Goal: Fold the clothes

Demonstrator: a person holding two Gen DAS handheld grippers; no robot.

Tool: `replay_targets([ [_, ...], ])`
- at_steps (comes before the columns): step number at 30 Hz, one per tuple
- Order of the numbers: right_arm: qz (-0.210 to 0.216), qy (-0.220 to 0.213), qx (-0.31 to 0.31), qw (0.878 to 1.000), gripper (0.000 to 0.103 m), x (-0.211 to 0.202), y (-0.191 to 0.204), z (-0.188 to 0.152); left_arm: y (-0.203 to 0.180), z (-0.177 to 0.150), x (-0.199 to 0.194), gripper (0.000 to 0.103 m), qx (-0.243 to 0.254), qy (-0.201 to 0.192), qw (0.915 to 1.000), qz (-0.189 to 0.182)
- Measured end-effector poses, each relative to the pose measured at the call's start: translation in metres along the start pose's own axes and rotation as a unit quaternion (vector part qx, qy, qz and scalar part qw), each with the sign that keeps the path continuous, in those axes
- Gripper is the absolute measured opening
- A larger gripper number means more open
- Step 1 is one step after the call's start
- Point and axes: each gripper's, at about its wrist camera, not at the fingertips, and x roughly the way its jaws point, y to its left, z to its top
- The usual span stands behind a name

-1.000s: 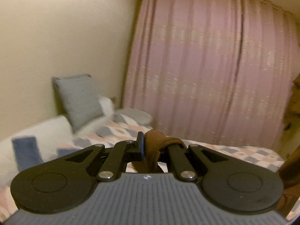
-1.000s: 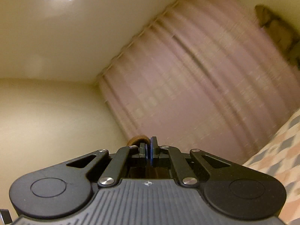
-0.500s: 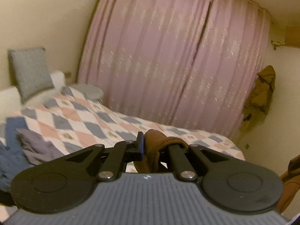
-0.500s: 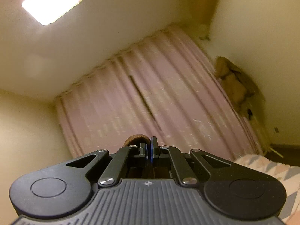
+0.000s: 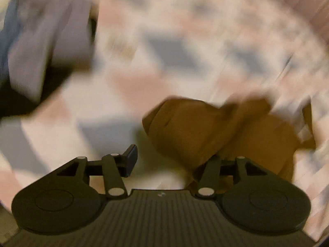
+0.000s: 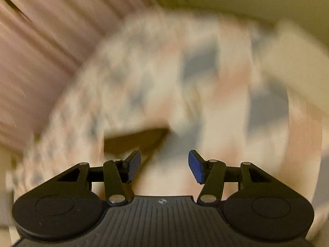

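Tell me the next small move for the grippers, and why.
Probably lower the left hand-held gripper to pinch an edge of the brown garment and spread it flat. Both grippers stand open, the right hand-held gripper holds nothing, and the garment lies bunched on the checked bedspread. Motion blur hides its edges.

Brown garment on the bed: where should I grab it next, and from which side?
Judging from the blurred left wrist view, take the brown garment at its raised folded edge, nearest the open left hand-held gripper. Come from the left, over the bare checked bedspread; that edge stands proud there.
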Motion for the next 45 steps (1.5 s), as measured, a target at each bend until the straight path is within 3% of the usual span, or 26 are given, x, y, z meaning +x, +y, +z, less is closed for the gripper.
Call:
replay_targets([
  [3,-0.011,0.08,0.012,0.997,0.054,0.032,-0.051,-0.079,-0.001,-0.043,0.039,0.046,0.037,0.035,0.9985,0.023],
  [4,-0.012,0.102,0.011,0.995,0.054,0.037,-0.059,-0.111,-0.004,-0.054,0.046,0.047,0.05,0.036,0.9978,0.026],
  [6,-0.011,0.131,0.011,0.991,0.054,0.042,-0.067,-0.144,-0.011,-0.063,0.05,0.047,0.072,0.025,0.9967,0.029],
  [8,-0.01,0.144,-0.002,0.99,0.054,0.045,-0.062,-0.152,-0.023,-0.063,0.052,0.048,0.11,0.011,0.9926,0.05],
  [11,-0.002,0.157,-0.024,0.987,0.054,0.05,-0.053,-0.159,-0.048,-0.047,0.041,0.049,0.195,-0.027,0.9755,0.097],
  [13,0.011,0.16,-0.043,0.986,0.054,0.053,-0.045,-0.156,-0.06,-0.034,0.023,0.054,0.236,-0.056,0.965,0.099],
  [16,0.031,0.164,-0.071,0.983,0.056,0.058,-0.034,-0.152,-0.06,-0.032,-0.008,0.064,0.26,-0.106,0.9544,0.101],
  [18,0.044,0.166,-0.09,0.981,0.056,0.061,-0.026,-0.15,-0.044,-0.044,-0.023,0.058,0.243,-0.113,0.9603,0.077],
  [20,0.058,0.169,-0.108,0.978,0.057,0.064,-0.019,-0.147,-0.023,-0.068,-0.03,0.04,0.217,-0.103,0.9703,0.033],
  [24,0.063,0.176,-0.12,0.975,0.063,0.076,-0.012,-0.148,-0.004,-0.138,-0.016,0.038,0.206,-0.044,0.9772,-0.028],
  [26,0.055,0.181,-0.113,0.975,0.066,0.085,-0.013,-0.152,-0.011,-0.156,0.006,0.038,0.216,-0.017,0.9757,-0.032],
  [28,0.047,0.186,-0.106,0.976,0.069,0.094,-0.014,-0.156,-0.022,-0.157,0.028,0.039,0.209,-0.022,0.9769,-0.042],
  [32,0.031,0.196,-0.093,0.976,0.069,0.112,-0.016,-0.163,-0.04,-0.116,0.069,0.051,0.11,-0.067,0.9881,-0.084],
  [35,0.027,0.196,-0.082,0.977,0.071,0.121,-0.013,-0.167,-0.047,-0.099,0.094,0.051,0.072,-0.064,0.99,-0.104],
  [36,0.023,0.199,-0.09,0.976,0.064,0.121,-0.01,-0.169,-0.048,-0.096,0.101,0.05,0.063,-0.059,0.9904,-0.108],
  [37,0.019,0.202,-0.099,0.974,0.034,0.121,-0.008,-0.17,-0.049,-0.094,0.105,0.036,0.058,-0.054,0.99,-0.117],
  [38,0.013,0.207,-0.105,0.973,0.011,0.12,-0.006,-0.17,-0.05,-0.094,0.107,0.019,0.061,-0.05,0.9894,-0.122],
  [39,0.007,0.212,-0.11,0.971,0.002,0.119,-0.004,-0.17,-0.053,-0.096,0.105,0.012,0.075,-0.049,0.9892,-0.116],
  [42,0.025,0.203,-0.104,0.973,0.001,0.096,-0.005,-0.164,-0.046,-0.109,0.074,0.007,0.114,-0.066,0.9842,-0.118],
  [45,0.051,0.196,-0.104,0.974,0.0,0.05,-0.008,-0.156,-0.023,-0.128,0.02,0.006,0.136,-0.081,0.9743,-0.16],
])
